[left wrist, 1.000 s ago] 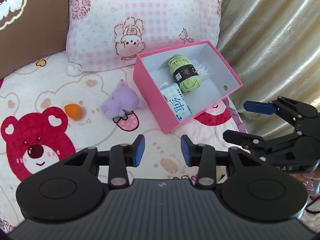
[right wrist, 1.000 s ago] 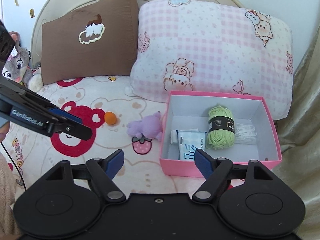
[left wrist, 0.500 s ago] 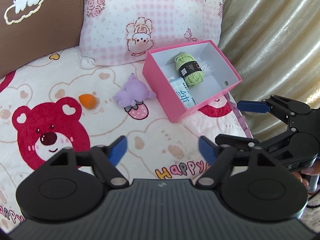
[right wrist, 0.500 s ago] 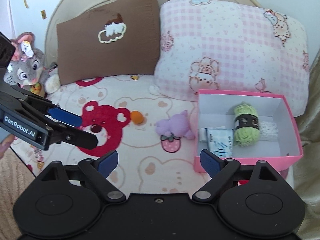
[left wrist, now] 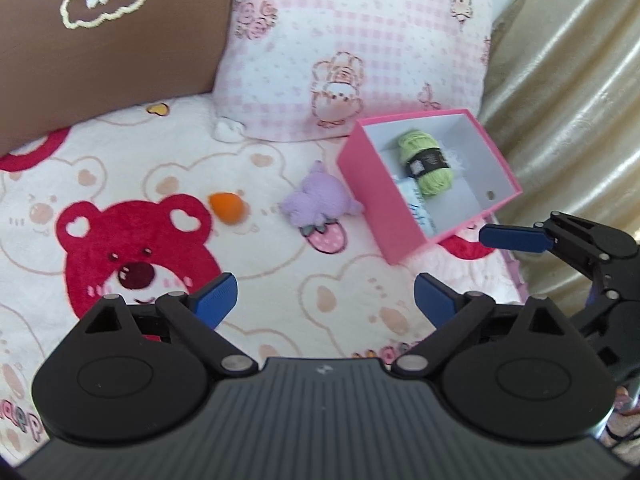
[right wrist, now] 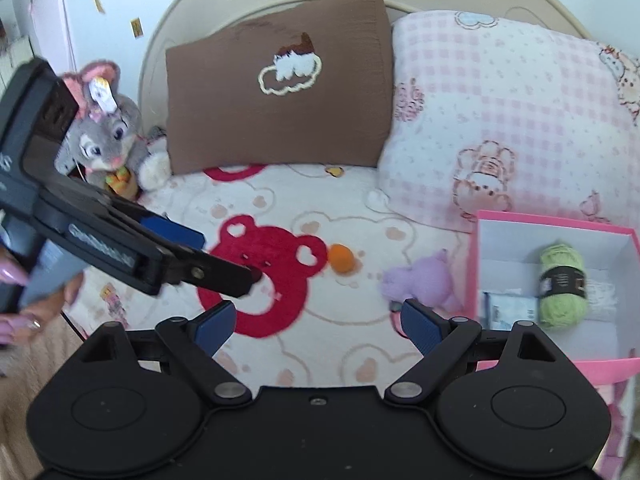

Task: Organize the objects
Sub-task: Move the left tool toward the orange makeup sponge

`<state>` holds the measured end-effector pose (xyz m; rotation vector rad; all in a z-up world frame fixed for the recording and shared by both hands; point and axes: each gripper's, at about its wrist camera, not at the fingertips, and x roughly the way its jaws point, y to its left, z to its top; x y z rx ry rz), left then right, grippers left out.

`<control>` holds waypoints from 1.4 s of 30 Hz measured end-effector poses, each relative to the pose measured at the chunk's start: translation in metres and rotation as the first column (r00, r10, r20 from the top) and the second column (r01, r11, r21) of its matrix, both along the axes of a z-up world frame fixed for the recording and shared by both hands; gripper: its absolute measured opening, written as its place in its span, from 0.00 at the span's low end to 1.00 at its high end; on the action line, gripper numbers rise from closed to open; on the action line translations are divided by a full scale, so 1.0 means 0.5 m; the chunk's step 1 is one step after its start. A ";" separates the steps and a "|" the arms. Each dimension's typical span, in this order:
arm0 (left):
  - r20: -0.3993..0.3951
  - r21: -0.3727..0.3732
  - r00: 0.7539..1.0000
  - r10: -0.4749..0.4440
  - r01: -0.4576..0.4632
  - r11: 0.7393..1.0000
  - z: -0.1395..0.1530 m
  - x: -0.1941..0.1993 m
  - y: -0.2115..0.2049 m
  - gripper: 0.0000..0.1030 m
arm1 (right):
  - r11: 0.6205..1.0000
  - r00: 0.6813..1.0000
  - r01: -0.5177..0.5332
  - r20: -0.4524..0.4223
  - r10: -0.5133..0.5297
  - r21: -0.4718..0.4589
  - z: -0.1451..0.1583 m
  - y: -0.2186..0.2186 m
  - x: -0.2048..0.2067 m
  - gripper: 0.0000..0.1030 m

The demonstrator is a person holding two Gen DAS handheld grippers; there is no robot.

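Two claws held above bedspread (left wrist: 280,280): left gripper (left wrist: 324,304) jaws opening, nothing between; right gripper (right wrist: 316,320) spread wide, empty.

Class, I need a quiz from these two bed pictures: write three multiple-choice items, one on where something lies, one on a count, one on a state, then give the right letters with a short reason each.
1. Where does the purple plush toy lie?
A. inside the pink box
B. on the blanket beside the pink box
C. on top of the brown pillow

2. How many pillows lean at the head of the bed?
A. one
B. two
C. four

3. How is the pink box?
A. open, with no lid on it
B. shut with a lid
C. turned upside down

Answers:
1 B: the purple plush toy rests on the blanket, just outside the wall of the pink box.
2 B: only the brown pillow and the checked pillow show.
3 A: the green yarn and a white packet are visible inside it from above.
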<state>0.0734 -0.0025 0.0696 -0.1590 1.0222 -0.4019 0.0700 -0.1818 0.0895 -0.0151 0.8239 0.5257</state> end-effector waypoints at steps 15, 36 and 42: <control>-0.027 -0.047 0.991 0.129 -0.130 0.990 -0.111 0.118 0.069 0.93 | 1.000 1.000 -0.002 0.023 0.002 -0.030 -0.105 0.118 0.099 0.89; -0.027 -0.134 0.982 0.185 -0.187 0.973 -0.249 0.214 0.121 0.90 | 0.995 0.997 0.002 -0.072 -0.009 -0.098 -0.257 0.189 0.252 0.85; -0.054 -0.155 0.979 0.196 -0.202 0.967 -0.282 0.227 0.125 0.89 | 0.993 1.000 0.014 0.025 -0.011 -0.120 -0.308 0.199 0.257 0.77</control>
